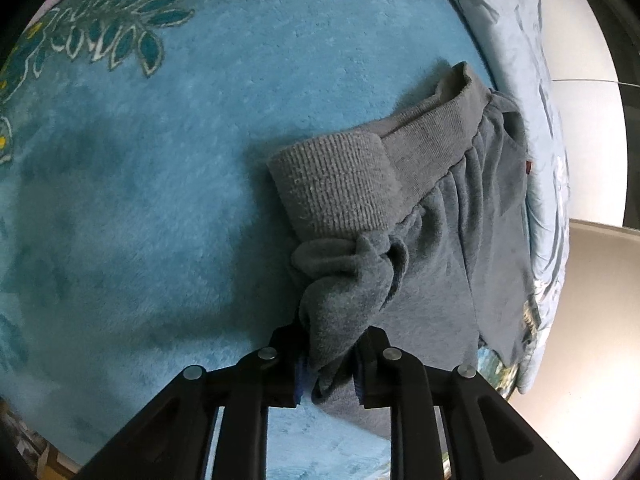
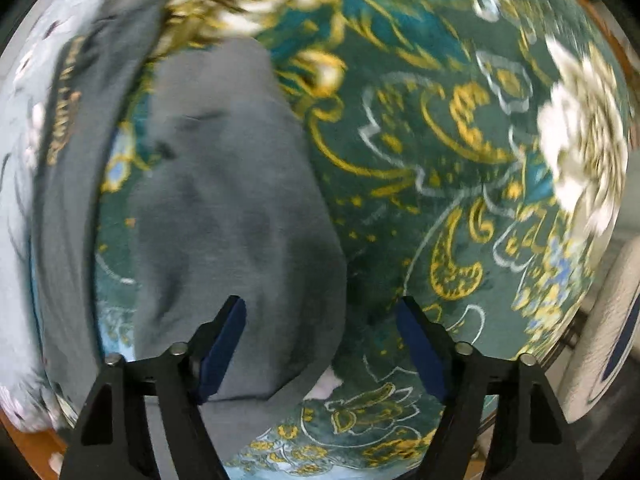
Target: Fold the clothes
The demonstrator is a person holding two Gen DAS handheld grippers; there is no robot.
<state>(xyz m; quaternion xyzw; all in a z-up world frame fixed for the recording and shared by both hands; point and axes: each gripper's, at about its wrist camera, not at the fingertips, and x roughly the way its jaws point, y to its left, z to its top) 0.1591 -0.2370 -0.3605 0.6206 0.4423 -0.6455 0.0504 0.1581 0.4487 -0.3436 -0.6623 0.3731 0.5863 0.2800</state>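
Observation:
A grey sweatshirt lies on a plush teal blanket. Its ribbed cuff rests over the ribbed hem band. My left gripper is shut on a bunched fold of the sleeve just behind the cuff. In the blurred right wrist view, a rounded part of the grey sweatshirt spreads over the flower-patterned blanket. My right gripper points down at it with its jaws open. Its left pad is over the cloth and its right pad over the blanket. Nothing is pinched between them.
A pale blue-grey cloth lies crumpled along the sweatshirt's far side, and the pale cloth also shows at the left edge of the right wrist view. Beyond it is a white surface. A wooden edge shows at the bottom left.

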